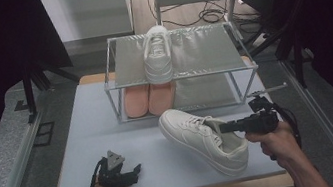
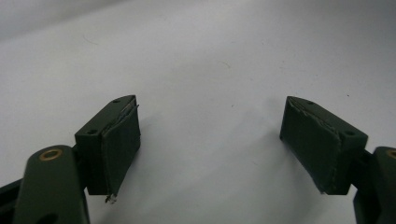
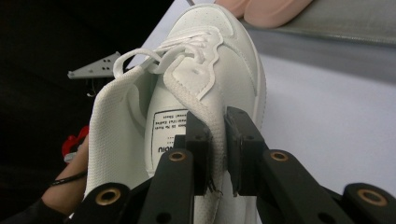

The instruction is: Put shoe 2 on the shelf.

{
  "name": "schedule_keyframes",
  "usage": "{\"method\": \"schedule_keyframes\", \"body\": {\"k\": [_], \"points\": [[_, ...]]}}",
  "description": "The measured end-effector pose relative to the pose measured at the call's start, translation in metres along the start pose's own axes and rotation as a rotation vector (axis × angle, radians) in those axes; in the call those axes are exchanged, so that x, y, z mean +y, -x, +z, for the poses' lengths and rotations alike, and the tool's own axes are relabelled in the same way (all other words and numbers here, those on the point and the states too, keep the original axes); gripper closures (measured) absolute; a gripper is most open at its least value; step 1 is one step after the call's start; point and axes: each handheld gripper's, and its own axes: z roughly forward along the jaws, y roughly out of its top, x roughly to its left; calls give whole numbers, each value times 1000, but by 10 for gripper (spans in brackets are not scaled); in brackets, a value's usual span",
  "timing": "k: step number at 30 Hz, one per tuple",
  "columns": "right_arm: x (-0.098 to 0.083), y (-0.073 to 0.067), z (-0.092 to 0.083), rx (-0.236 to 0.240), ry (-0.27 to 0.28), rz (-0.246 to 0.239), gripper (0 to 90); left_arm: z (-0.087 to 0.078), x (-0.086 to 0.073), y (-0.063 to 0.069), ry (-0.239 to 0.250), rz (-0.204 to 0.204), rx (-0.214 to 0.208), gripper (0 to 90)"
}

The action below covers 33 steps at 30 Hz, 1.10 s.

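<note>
High view: white sneaker (image 1: 205, 139) lies tilted on the grey mat (image 1: 113, 152), in front of the metal rack (image 1: 179, 73); right gripper (image 1: 224, 127) pinches its collar edge. Left gripper (image 1: 134, 172) rests near the mat's front edge.
Left gripper view: jaws spread wide over bare mat.
Right gripper view: pads (image 3: 243, 140) clamp the sneaker's padded collar wall; perforated toe, white laces, printed tongue label.

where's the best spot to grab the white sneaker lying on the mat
Probably the collar wall beside the tongue, coming from the heel end. The white sneaker points its toe toward the rack, so its open mouth faces the person, and that thin padded edge fits between the jaws. The right gripper is already clamped there, one jaw inside, one outside.
</note>
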Motion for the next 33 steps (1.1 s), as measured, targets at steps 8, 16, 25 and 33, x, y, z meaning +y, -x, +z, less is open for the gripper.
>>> {"method": "schedule_keyframes", "body": {"k": [8, 16, 25, 33], "points": [[11, -5, -16, 17, 35, 14, 799, 0, 0, 0, -4, 2, 0, 201], [22, -11, -34, 12, 64, 27, 801, 0, 0, 0, -4, 4, 1, 201], [33, -13, -52, 11, 108, 50, 805, 0, 0, 0, -3, 5, 0, 201], [40, -11, -71, 9, 163, 79, 807, 0, 0, 0, -3, 5, 0, 201]]}}
